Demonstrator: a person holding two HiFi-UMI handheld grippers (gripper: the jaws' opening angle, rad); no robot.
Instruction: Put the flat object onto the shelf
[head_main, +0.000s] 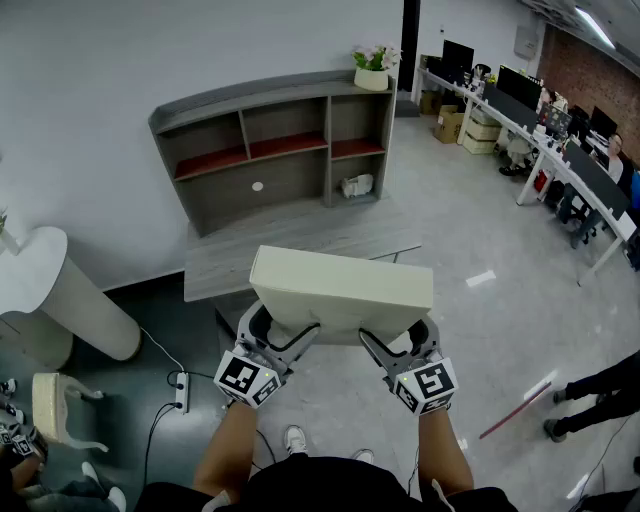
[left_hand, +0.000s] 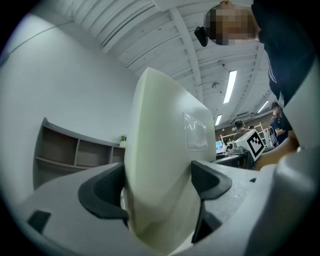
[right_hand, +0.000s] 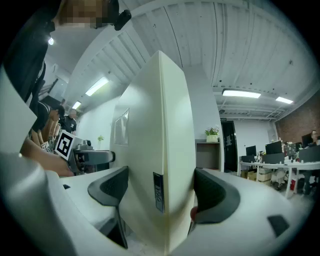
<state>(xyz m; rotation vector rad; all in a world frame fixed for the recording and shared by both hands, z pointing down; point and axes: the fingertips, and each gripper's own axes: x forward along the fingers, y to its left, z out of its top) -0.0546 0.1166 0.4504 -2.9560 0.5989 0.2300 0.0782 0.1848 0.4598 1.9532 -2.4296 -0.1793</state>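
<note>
A cream flat box (head_main: 340, 290) hangs in the air in front of me, level, held at its near edge by both grippers. My left gripper (head_main: 285, 335) is shut on its near left part, and the box (left_hand: 160, 165) fills the gap between the dark pads (left_hand: 102, 192). My right gripper (head_main: 392, 345) is shut on the near right part, with the box (right_hand: 157, 165) pressed between its pads (right_hand: 212, 192). The grey shelf unit (head_main: 280, 150) stands against the wall beyond a low grey table (head_main: 300, 240), farther than the box.
A potted plant (head_main: 373, 68) sits on the shelf unit's top right corner. A white round table (head_main: 40, 290) and a chair (head_main: 60, 410) stand at the left. Cables and a power strip (head_main: 181, 392) lie on the dark floor. Desks with monitors (head_main: 540, 110) run along the right.
</note>
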